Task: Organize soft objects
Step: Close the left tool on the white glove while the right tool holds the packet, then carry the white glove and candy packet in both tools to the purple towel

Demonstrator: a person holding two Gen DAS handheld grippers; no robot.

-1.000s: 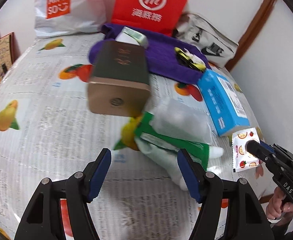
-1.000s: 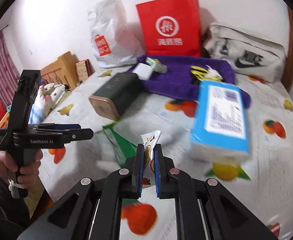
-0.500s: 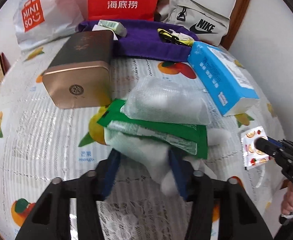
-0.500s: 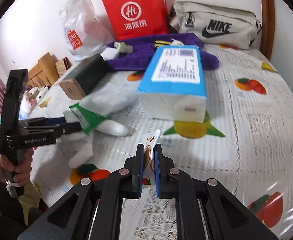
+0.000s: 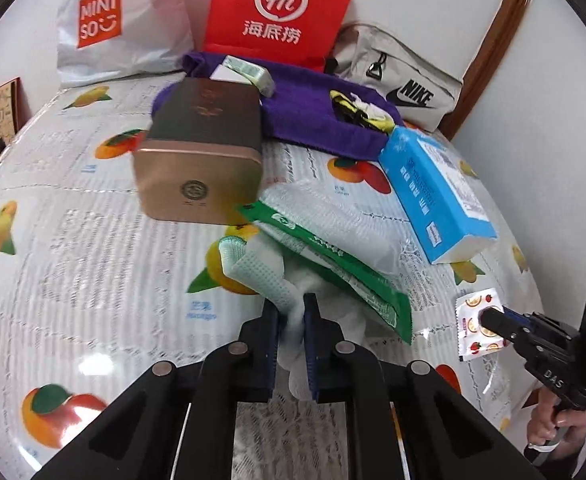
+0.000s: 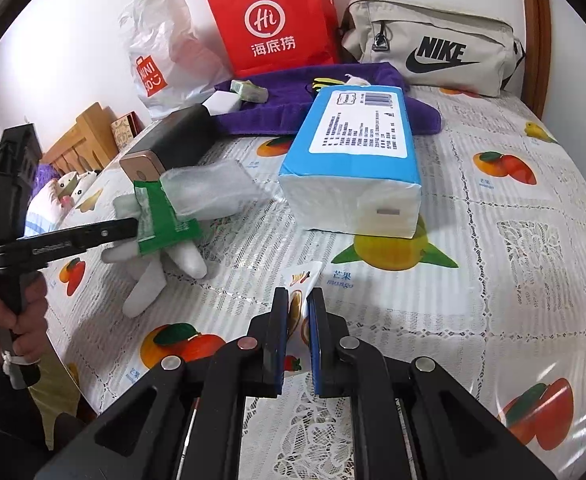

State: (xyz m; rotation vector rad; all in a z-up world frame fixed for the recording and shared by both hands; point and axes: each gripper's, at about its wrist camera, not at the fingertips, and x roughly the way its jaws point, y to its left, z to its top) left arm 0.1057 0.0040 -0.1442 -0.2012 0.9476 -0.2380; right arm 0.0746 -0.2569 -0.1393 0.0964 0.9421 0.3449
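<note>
The left tool (image 5: 291, 326) has just been closing, and its blue pads now pinch the soft white knitted glove (image 5: 293, 320) at its mesh-textured cuff; the limp fingers trail on the worktop (image 6: 493, 280), a surface under a glossy clear cover over lace and printed fruit. A crinkly green plastic packet (image 5: 333, 264) and a clear bubble-textured pouch (image 5: 333, 220) lie on top of the glove, pressing on it. The right tool (image 6: 297, 320) is clamped nearly shut on a small flat white sachet printed with fruit (image 6: 299, 304), held upright just above the cover. Beyond stand a rounded gold-and-dark metal tin (image 5: 201, 160) and a blue-and-white soft pack of tissues (image 6: 353, 160). Farther back a purple towel (image 5: 313, 120) carries small boxes, with a red paper bag (image 6: 273, 20), a white plastic bag (image 5: 109, 20) and a beige fabric pouch (image 6: 433, 44) against the wall.
</note>
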